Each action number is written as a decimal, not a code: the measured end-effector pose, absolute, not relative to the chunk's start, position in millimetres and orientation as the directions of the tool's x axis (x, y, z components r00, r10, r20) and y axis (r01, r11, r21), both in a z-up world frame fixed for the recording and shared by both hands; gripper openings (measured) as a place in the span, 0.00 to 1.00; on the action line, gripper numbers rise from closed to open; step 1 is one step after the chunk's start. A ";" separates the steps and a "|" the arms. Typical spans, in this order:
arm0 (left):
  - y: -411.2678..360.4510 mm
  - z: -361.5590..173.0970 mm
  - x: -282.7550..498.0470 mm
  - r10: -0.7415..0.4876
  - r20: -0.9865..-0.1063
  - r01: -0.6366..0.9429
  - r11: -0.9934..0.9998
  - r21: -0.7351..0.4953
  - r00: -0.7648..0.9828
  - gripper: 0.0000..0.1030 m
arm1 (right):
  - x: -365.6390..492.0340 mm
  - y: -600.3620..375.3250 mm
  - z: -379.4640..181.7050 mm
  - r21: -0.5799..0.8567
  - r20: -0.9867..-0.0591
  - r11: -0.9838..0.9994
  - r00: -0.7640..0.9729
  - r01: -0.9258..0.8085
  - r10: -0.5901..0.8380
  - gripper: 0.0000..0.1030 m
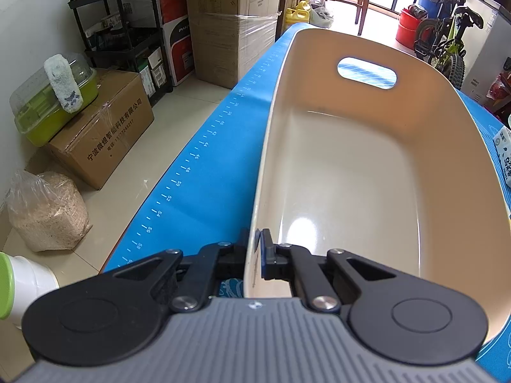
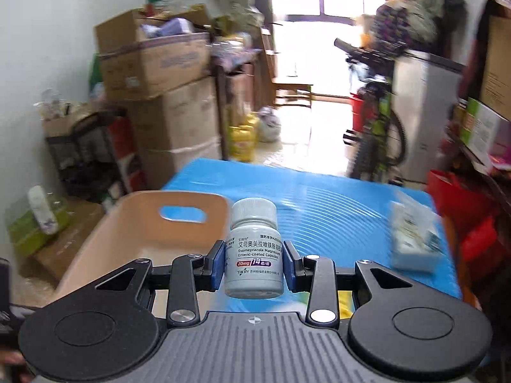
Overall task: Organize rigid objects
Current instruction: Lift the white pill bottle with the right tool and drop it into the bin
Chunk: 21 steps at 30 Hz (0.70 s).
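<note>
Left wrist view. The left gripper (image 1: 255, 255) is clenched on the near rim of a cream basket (image 1: 351, 172), one finger outside the wall and the other inside it, with the wall pinched between the blue pads (image 1: 263, 257). The basket is oblong, with an oval handle cutout (image 1: 367, 73) in its far end wall, and its visible interior holds nothing. It rests on a blue mat (image 1: 204, 172) printed with a ruler scale along the left edge. At the right edge of the mat, just beside the basket, a white packet (image 1: 504, 156) is partly in view. On the floor to the left stand a cardboard box (image 1: 102, 134) with a green container (image 1: 54, 102) on top, a clear bag of grain (image 1: 48, 210), and a black shelf (image 1: 127, 32).

Right wrist view. The right gripper (image 2: 254, 263) grasps a white pill bottle (image 2: 254, 255), upright, with its ribbed cap (image 2: 254, 212) uppermost and its printed label facing the camera. The bottle is held above the mat (image 2: 335, 210), off the surface, just to the right of the basket (image 2: 153, 233) and near its handle end. A white box (image 2: 415, 239), blurred, lies on the mat to the right, well apart from the bottle. A bicycle (image 2: 373, 121) stands beyond the far edge of the mat.
</note>
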State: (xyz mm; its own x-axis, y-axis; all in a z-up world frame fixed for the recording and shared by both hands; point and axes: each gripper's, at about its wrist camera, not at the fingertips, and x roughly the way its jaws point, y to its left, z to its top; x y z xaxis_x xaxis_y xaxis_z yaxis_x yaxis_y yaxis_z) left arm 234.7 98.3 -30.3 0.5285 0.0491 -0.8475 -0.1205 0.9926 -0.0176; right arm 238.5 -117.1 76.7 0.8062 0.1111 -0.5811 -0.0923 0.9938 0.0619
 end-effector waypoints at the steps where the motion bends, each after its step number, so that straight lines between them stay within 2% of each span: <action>1: 98.4 -30.5 234.4 0.047 -0.847 -0.121 0.992 -0.021 0.529 0.07 | 242.5 -104.7 76.2 0.053 -0.578 0.992 0.807 -0.112 0.122 0.43; 8: 98.6 -31.9 234.5 0.044 -0.847 -0.122 0.992 -0.025 0.530 0.07 | 261.9 -36.5 56.3 0.024 -0.625 0.976 0.759 -0.218 0.185 0.43; 17: 99.0 -32.4 234.2 0.042 -0.847 -0.122 0.992 -0.028 0.531 0.07 | 268.1 17.6 10.0 -0.057 -0.753 0.955 0.641 -0.292 0.151 0.43; 21: 99.2 -32.6 234.4 0.042 -0.847 -0.123 0.992 -0.028 0.530 0.07 | 277.4 24.7 -6.4 -0.047 -0.798 0.946 0.581 -0.320 0.157 0.42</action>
